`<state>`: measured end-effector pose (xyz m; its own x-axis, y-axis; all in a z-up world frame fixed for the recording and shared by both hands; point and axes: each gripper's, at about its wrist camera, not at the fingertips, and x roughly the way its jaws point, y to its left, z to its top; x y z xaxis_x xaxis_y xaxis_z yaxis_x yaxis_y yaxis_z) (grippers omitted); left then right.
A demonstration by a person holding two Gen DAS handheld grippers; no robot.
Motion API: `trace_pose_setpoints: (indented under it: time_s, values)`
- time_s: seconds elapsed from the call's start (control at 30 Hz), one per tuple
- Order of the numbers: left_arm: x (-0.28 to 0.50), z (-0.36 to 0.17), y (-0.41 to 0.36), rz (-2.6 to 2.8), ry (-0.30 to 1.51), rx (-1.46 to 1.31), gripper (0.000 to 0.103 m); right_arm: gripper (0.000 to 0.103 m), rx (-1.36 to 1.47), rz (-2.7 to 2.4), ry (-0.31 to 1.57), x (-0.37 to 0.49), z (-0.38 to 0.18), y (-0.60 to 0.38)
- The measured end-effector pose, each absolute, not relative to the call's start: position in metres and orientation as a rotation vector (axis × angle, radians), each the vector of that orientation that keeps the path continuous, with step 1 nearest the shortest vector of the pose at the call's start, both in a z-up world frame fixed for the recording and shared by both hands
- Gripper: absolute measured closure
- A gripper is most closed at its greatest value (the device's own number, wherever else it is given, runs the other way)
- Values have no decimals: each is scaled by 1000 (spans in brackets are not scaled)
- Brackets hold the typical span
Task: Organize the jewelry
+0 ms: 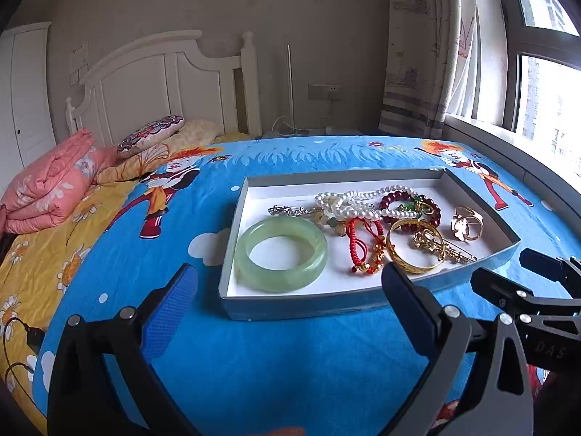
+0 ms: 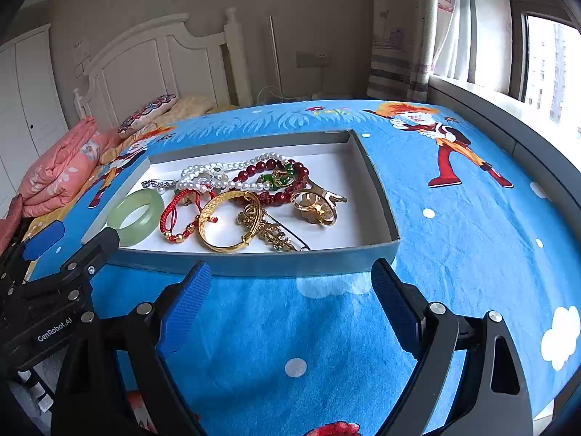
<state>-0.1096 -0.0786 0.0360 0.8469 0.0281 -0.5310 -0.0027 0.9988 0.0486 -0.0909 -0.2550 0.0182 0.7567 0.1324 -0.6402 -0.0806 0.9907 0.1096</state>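
Bangle: green jade bangle (image 1: 281, 254) at left end of tray (image 1: 290, 307); likely stiff, heavy, slick, breakable; best pinched across one side of the ring
Tangle: red cord bracelet (image 1: 365, 245), pearl strand (image 1: 357, 201), dark red beads (image 1: 410, 207) overlapping mid-tray; probably light, limp, prone to snag
Gold: gold bangle (image 1: 414, 249) rigid; gold rings (image 1: 466, 223) small, at right
Tools: left tool (image 1: 287, 292) and right tool (image 2: 290, 283) both spread wide, holding nothing, short of near wall
Surface: soft blue bedspread (image 2: 290, 327); tray may tip
Room: white headboard (image 1: 163, 83), curtain (image 1: 425, 47), window (image 1: 544, 83)
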Motion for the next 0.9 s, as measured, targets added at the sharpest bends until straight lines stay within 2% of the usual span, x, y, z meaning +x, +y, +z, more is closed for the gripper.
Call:
trace_pose_setpoints:
  time_s: [0.9]
  values:
    - [-110, 36, -71, 4, 564, -1, 3, 17, 75, 129, 702, -91, 19, -253]
